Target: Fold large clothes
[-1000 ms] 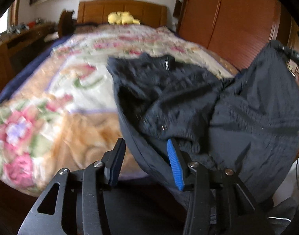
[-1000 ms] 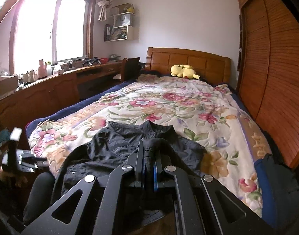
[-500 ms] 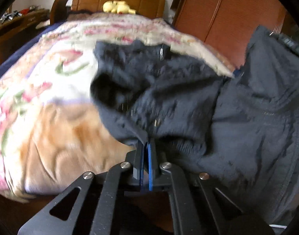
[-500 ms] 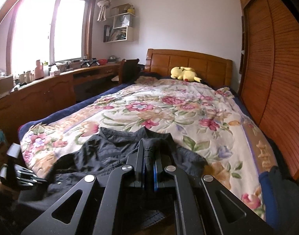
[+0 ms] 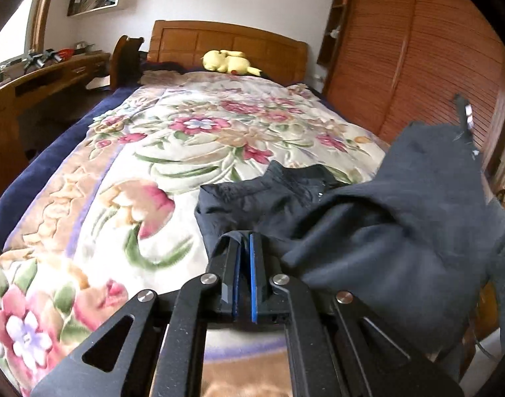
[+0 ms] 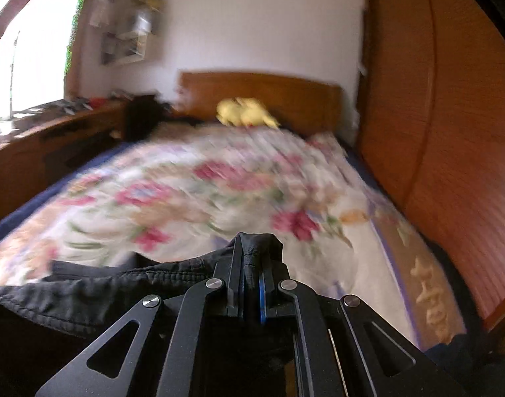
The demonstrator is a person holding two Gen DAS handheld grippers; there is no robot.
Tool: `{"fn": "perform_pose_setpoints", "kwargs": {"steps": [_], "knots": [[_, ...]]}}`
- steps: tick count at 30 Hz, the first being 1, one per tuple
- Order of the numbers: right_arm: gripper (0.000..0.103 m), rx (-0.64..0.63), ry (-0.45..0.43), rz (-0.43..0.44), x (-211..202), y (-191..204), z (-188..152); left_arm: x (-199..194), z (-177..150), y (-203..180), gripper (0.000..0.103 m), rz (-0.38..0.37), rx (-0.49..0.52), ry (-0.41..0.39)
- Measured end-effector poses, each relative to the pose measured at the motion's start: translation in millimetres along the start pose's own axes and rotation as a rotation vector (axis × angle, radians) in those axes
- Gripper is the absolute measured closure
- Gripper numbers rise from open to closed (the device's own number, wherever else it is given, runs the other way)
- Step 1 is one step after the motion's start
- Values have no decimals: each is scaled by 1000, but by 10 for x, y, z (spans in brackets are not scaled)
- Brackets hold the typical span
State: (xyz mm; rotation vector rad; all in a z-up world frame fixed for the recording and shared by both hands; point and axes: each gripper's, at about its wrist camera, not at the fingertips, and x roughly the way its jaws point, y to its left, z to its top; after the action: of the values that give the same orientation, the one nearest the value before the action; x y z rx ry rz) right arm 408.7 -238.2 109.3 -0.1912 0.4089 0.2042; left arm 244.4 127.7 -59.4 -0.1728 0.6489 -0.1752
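A large black jacket [image 5: 401, 218] hangs over the foot of the bed, part of it on the floral bedspread [image 5: 192, 152]. My left gripper [image 5: 244, 236] is shut on an edge of the jacket near its collar. In the right wrist view my right gripper [image 6: 250, 241] is shut on another bunched edge of the jacket [image 6: 126, 284], which stretches away to the left. In the left wrist view the cloth rises at the right to where the other gripper's tip [image 5: 464, 115] holds it up.
A yellow plush toy [image 5: 229, 61] lies by the wooden headboard [image 5: 226, 44]. A wooden desk [image 5: 43, 79] with small items runs along the left, with a chair [image 5: 125, 59] beside the bed. Slatted wardrobe doors [image 5: 418, 66] stand close on the right.
The left gripper closed on the jacket's edge and moved forward over the bed. The right gripper swept fast sideways with its edge, blurring its view, and the jacket is pulled out wider.
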Motion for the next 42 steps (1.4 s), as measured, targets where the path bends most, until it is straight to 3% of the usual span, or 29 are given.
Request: {"fn": "perform_pose_setpoints", "kwargs": {"steps": [3, 5, 7, 10, 14, 16, 19, 23, 33, 37, 42], "knots": [[98, 19, 169, 12, 574, -45, -238, 36, -57, -24, 86, 62, 26, -21], [96, -1, 232, 11, 760, 24, -456, 43, -99, -59, 79, 94, 54, -33], [86, -31, 245, -10, 789, 108, -599, 43, -128, -62, 69, 79, 59, -44], [64, -58, 256, -25, 706, 214, -712, 71, -125, -84, 66, 51, 71, -35], [54, -98, 211, -20, 432, 325, -664, 78, -72, -170, 57, 45, 110, -41], [49, -98, 180, 3, 248, 324, -649, 53, -45, -177, 47, 45, 109, -58], [48, -101, 155, 106, -35, 487, -757, 32, -13, -174, 38, 28, 96, -66], [48, -132, 125, 241, -418, 959, -883, -25, 9, -134, 36, 55, 73, -85], [44, -259, 176, 558, -966, 2160, -1244, -186, -173, 65, 36, 164, 83, -88], [43, -328, 205, 601, -1078, 2470, -1416, -260, -243, 162, 36, 176, 65, -82], [37, -390, 243, 586, -1077, 2669, -1552, -338, -285, 248, 35, 184, 44, -92]]}}
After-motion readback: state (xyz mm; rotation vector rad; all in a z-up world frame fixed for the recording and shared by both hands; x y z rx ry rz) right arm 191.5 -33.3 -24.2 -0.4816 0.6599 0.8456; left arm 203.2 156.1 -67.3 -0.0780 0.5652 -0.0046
